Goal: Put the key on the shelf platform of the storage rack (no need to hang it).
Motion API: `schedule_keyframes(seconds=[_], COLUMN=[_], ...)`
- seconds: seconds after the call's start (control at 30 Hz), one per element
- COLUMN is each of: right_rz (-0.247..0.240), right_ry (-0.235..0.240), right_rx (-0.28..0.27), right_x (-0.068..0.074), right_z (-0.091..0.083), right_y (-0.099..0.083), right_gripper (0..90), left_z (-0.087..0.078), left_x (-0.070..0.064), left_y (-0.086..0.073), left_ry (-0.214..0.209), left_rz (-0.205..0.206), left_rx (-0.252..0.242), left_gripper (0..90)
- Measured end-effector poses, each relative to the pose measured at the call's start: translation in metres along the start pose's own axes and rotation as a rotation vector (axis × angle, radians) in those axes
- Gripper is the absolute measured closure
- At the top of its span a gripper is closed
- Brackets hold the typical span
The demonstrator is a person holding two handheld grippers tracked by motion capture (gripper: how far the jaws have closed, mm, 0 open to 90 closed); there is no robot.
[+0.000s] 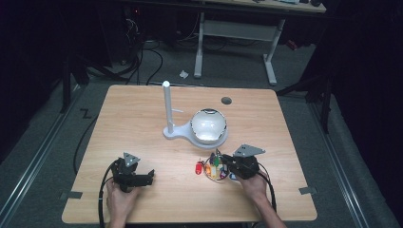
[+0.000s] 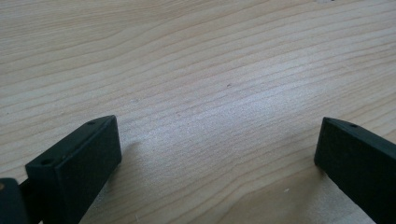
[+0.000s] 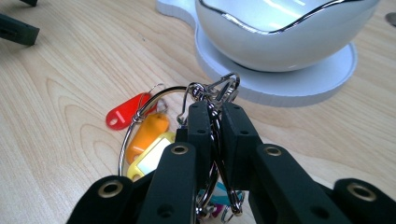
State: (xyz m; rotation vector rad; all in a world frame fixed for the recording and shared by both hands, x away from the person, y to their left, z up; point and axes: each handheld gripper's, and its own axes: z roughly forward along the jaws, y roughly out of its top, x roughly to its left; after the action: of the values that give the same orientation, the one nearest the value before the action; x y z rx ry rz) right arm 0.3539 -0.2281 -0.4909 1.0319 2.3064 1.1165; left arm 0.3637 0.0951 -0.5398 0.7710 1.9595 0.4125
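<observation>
A big metal key ring [image 3: 140, 116] carries coloured tags, red [image 3: 122, 113], orange [image 3: 147, 131] and yellow. It lies on the wooden table [image 1: 142, 118] in front of a white bowl [image 1: 208, 125] that sits on a white stand with an upright post [image 1: 167, 107]. My right gripper [image 3: 215, 109] is shut on the ring's metal clip [image 3: 223, 88]; in the high view that gripper [image 1: 227, 160] sits right of the tags [image 1: 211, 167]. My left gripper [image 1: 151, 176] rests near the table's front left, wide open over bare wood, jaws far apart in the left gripper view [image 2: 217, 140].
A small dark hole [image 1: 226, 100] is set in the table behind the bowl. Grey floor, cables and another desk's white legs [image 1: 271, 61] lie beyond the far edge. Tape marks [image 1: 308, 190] sit at the front corners.
</observation>
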Motion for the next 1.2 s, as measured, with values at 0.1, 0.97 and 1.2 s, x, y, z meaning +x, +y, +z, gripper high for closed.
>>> schedule_keyframes(seconds=[0.1, 0.97, 1.2], right_rz=[0.002, 0.025, 0.003], right_ry=[-0.004, 0.012, 0.016], right_rx=[-0.012, -0.113, -0.134], right_x=[-0.002, -0.025, -0.029], right_z=[-0.008, -0.067, -0.082], right_y=[0.002, 0.027, 0.043], right_gripper=[83.0, 83.1, 83.2], left_z=[0.0, 0.0, 0.0], left_x=[0.0, 0.0, 0.0], left_y=[0.0, 0.0, 0.0], left_ry=[0.0, 0.001, 0.001], left_rz=[-0.001, -0.003, -0.004], left_rx=[0.0, -0.001, -0.001], left_gripper=[0.8, 0.9, 1.0])
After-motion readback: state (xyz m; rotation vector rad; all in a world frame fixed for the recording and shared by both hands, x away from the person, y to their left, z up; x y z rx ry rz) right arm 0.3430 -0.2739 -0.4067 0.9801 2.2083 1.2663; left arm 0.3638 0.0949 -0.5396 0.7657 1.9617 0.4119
